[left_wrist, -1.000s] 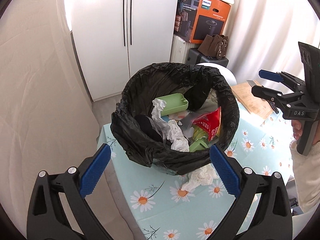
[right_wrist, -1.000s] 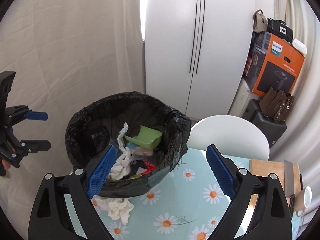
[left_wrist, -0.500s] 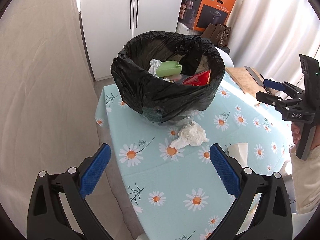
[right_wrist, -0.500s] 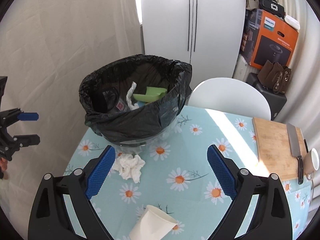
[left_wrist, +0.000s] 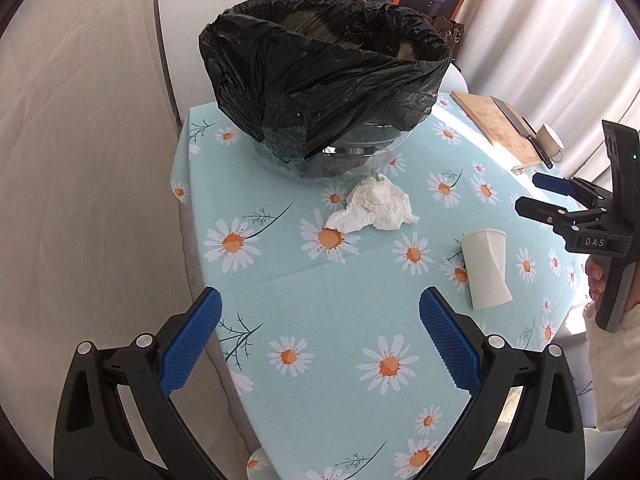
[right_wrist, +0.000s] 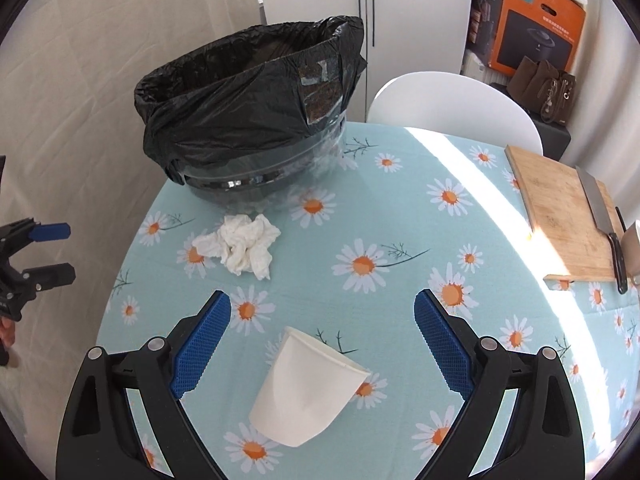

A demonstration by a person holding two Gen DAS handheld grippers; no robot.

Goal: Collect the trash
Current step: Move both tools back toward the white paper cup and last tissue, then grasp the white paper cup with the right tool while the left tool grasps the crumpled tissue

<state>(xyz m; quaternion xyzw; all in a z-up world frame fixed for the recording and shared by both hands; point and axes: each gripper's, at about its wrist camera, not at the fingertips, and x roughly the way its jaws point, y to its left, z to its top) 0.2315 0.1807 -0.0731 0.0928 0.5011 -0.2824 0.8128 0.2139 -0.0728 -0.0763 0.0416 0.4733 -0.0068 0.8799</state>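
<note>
A bin lined with a black bag (left_wrist: 324, 80) stands at the far side of the daisy tablecloth; it also shows in the right wrist view (right_wrist: 248, 120). A crumpled white tissue (left_wrist: 374, 206) (right_wrist: 242, 246) lies on the cloth just in front of it. A white paper cup (left_wrist: 486, 268) (right_wrist: 310, 388) lies on its side. My left gripper (left_wrist: 320, 344) is open and empty, over the near table edge. My right gripper (right_wrist: 322, 348) is open and empty, its fingers on either side of the cup and above it; it also shows in the left wrist view (left_wrist: 538, 196).
A wooden cutting board (right_wrist: 564, 216) with a cleaver (right_wrist: 600, 204) and a mug (left_wrist: 550, 140) lies at the table's right side. A white chair (right_wrist: 452, 104) stands behind the table. An orange box (right_wrist: 536, 16) and a brown bag (right_wrist: 544, 88) sit at the back.
Both grippers have pulled back and down from over the bin. The bin's contents are no longer visible; the tissue and the paper cup on the cloth have come into view.
</note>
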